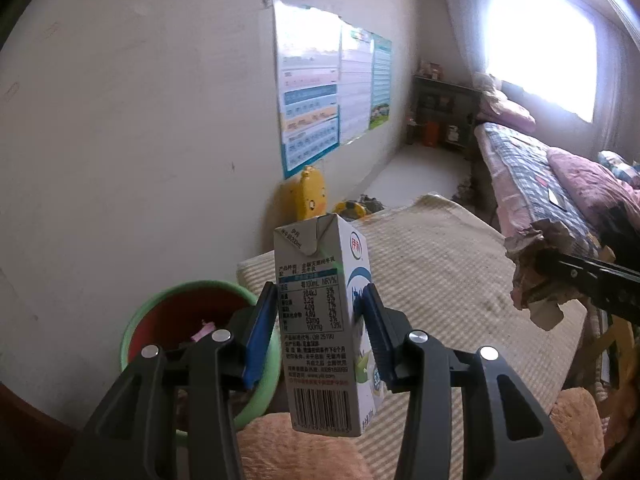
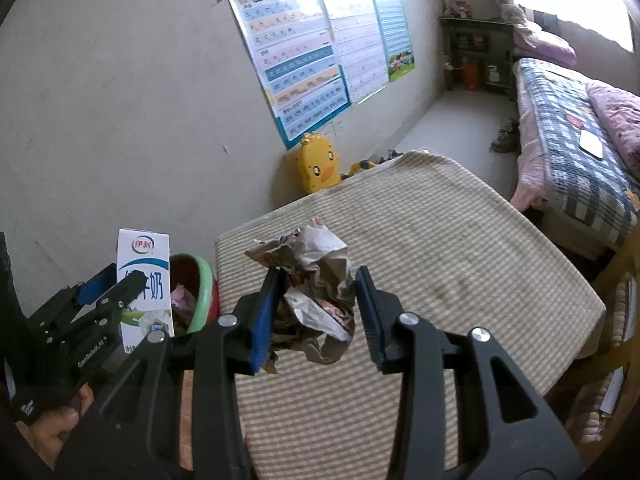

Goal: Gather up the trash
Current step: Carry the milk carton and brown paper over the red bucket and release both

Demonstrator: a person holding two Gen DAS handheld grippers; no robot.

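Note:
My left gripper [image 1: 320, 332] is shut on a white and blue milk carton [image 1: 320, 320] and holds it upright in the air beside a green-rimmed red bin [image 1: 148, 320], which holds scraps. My right gripper [image 2: 318, 312] is shut on a crumpled brown and white paper wad [image 2: 316, 280] and holds it above the striped table cover [image 2: 440, 240]. In the right wrist view the carton [image 2: 146, 276] and the left gripper [image 2: 112, 284] are at the left, next to the bin [image 2: 200, 280]. In the left wrist view the wad [image 1: 536, 276] and the right gripper show at the right.
The striped table cover [image 1: 440, 264] lies in front of a wall with posters [image 1: 320, 92]. A yellow duck toy [image 2: 320, 164] stands by the wall. A bed with a checked quilt [image 2: 568, 132] is at the right, shelves [image 2: 476, 52] at the back.

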